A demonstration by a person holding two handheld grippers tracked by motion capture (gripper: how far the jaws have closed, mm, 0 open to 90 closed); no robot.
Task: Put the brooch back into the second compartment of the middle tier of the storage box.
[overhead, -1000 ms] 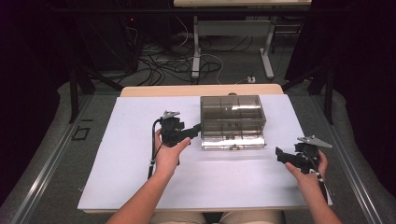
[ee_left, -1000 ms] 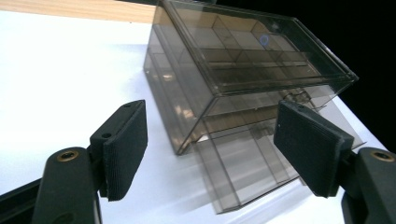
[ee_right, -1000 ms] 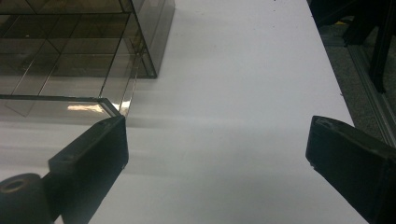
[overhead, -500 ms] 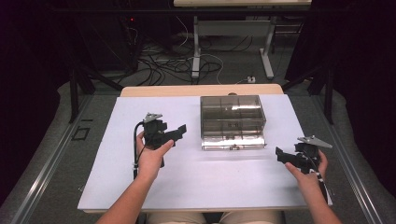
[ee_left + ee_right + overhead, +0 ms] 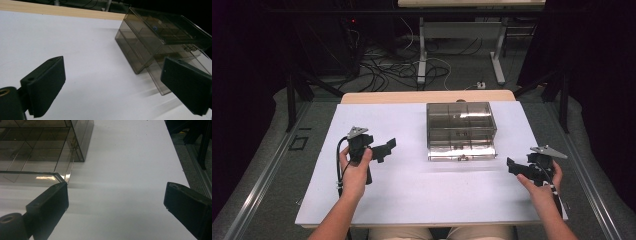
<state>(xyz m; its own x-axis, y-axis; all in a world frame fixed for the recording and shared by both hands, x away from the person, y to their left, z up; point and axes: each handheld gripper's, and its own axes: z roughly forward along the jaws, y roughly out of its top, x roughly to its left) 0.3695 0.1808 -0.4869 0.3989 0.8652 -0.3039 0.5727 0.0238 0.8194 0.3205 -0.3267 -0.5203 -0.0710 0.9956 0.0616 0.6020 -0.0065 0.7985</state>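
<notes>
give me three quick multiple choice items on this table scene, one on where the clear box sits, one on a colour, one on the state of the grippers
1. Where is the clear compartment box?
A. between the two grippers, toward the far edge
B. by the left near corner
C. in the right gripper

2. What colour is the tabletop?
A. green
B. white
C. red

3. How do the left gripper and right gripper stand?
A. both shut on the box
B. left shut, right open
C. both open, holding nothing

Answers: 1 A, the high view shows it set back between the hands; 2 B, the surface is plain white; 3 C, each gripper view shows jaws wide apart over bare table.
</notes>
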